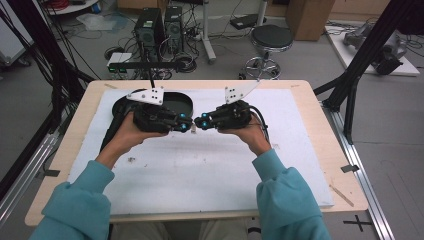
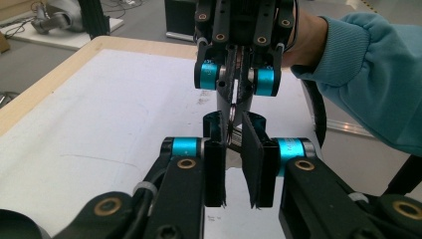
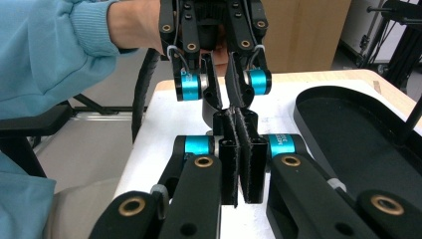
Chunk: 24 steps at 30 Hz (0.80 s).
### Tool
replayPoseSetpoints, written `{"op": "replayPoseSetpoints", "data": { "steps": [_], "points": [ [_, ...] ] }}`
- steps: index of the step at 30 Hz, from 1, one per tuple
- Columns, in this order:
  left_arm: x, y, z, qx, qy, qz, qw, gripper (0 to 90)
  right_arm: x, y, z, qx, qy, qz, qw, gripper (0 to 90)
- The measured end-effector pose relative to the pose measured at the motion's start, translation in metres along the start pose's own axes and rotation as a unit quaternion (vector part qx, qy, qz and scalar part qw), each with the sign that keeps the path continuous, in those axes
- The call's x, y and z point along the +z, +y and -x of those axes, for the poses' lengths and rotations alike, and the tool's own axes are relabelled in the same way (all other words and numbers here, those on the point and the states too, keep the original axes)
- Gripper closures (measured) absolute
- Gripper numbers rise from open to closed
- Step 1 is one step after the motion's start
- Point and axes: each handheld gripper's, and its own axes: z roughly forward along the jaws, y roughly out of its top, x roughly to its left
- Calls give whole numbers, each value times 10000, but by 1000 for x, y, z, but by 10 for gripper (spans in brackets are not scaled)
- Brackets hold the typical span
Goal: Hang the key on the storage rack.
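Lighting even, diffuse, from overhead; shadows soft and faint beneath the jaws. Mild glare on the white mat (image 1: 200, 165) ahead of the jaws. High view soft, low resolution. Background beyond the jaws slightly blurred; edges bowed.

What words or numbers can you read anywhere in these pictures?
None can be read.
The cyan sleeve on the right hand-held gripper has small dark print, too blurred to read.
The thin item pinched between the two gripper tips has barcode-like lines, too small to read.
The white plates on top of the grippers have black dots, no letters.
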Motion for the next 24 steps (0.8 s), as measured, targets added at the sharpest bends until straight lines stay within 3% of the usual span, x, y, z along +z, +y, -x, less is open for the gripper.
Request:
{"op": "replayPoseSetpoints", "data": {
  "steps": [7,21,24],
  "points": [
    [-1,0,0,-32,-4,-15,10000,862,2,0,0,3,28,3,10000,885],
    [-1,0,2,41,42,-65,10000,882,3,-1,1,-9,35,33,10000,881],
    [-1,0,2,46,67,-74,9999,883,3,-1,1,-43,38,69,10000,846]
  ]
}}
